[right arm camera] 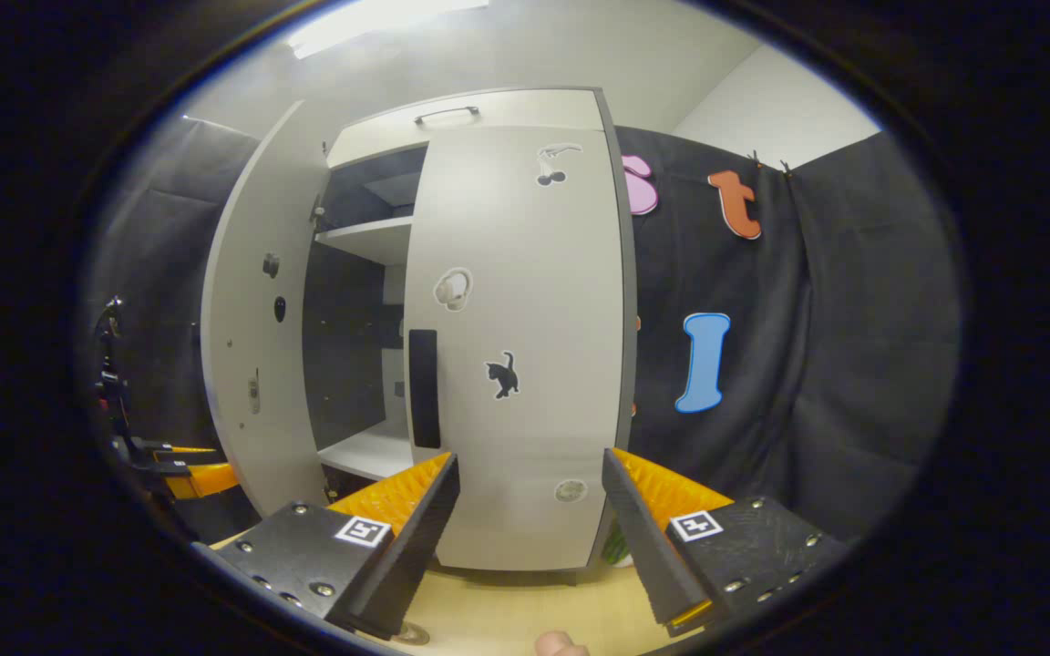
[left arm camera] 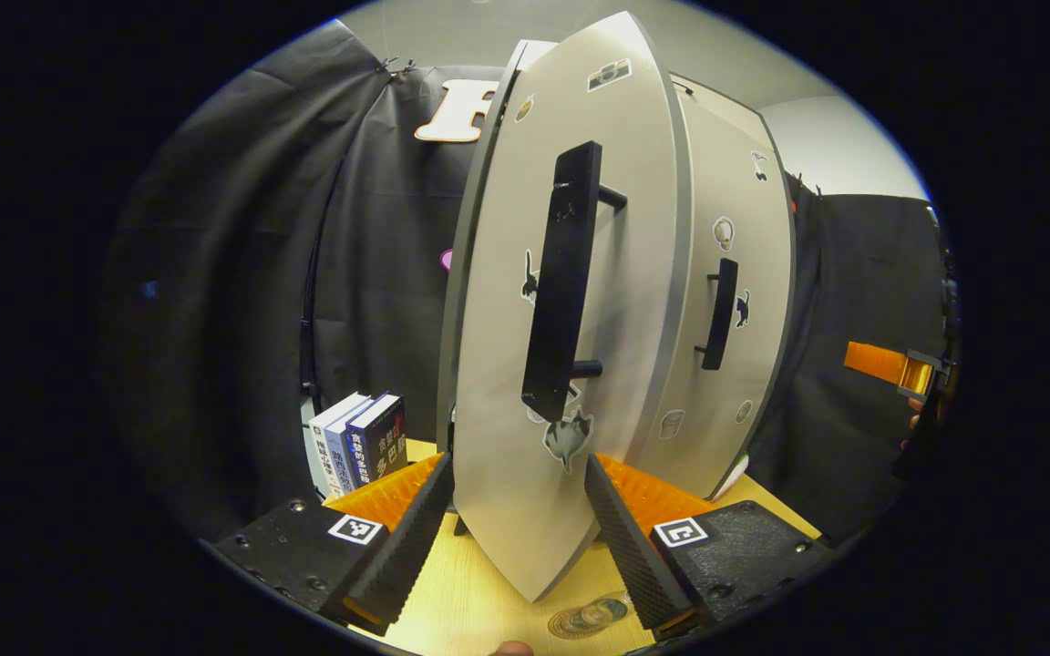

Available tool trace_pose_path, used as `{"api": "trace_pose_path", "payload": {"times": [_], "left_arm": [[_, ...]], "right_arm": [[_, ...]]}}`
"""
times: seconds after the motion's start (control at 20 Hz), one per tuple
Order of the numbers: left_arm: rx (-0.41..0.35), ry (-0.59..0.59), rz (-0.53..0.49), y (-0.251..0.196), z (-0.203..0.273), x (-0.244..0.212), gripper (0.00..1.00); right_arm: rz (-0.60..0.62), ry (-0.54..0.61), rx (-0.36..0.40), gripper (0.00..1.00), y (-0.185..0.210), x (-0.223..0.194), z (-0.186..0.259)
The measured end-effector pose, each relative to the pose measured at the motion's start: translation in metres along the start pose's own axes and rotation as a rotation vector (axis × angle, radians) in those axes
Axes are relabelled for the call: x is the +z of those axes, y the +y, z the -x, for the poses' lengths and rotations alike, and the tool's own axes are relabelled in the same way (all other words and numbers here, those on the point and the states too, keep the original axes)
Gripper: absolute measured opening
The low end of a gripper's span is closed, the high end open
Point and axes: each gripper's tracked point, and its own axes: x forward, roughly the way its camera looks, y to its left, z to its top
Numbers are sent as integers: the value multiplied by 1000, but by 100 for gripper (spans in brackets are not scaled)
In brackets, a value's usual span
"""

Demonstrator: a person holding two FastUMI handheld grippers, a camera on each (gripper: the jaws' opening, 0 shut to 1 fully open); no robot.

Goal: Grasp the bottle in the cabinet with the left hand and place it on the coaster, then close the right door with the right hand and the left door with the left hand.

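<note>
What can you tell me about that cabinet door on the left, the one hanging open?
The left door is a tall, flat, pale grey panel, seemingly laminated board, swung partly open from the cabinet. A long black bar handle runs upright on its front among small stickers, one a cat. The left tongs are open, one finger either side of its lower edge; contact is unclear.

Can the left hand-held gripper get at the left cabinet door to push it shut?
Probably yes. The left hand-held gripper is open right at the left door, its fingers either side of the door's lower edge, nothing between.
</note>
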Motion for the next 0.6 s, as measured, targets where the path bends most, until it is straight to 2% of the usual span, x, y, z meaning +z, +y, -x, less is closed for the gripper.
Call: {"api": "trace_pose_path", "payload": {"times": [0.15, 0.2, 0.25, 0.35, 0.4, 0.55, 0.6], "left_arm": [[-14, -1, -3, -6, -6, 2, 93], [-25, -3, 3, -10, -9, 2, 93], [-38, -3, 8, -12, -10, 2, 93], [-78, -1, 14, -25, -16, 0, 93], [-99, -5, 12, -35, -19, 2, 93], [-142, -6, -9, -54, -24, 4, 93], [-148, -4, -20, -57, -26, 3, 93]], "right_arm": [[4, 0, -12, 96, -3, -2, 0], [1, 2, -14, 92, -4, -3, -1], [-2, 6, -16, 96, -4, -4, -1], [-6, 10, -21, 96, -5, -6, -1], [-6, 10, -25, 93, -6, -6, -1], [-4, 9, -42, 93, -12, -6, 0], [-6, 11, -48, 96, -14, -6, 0]]}}
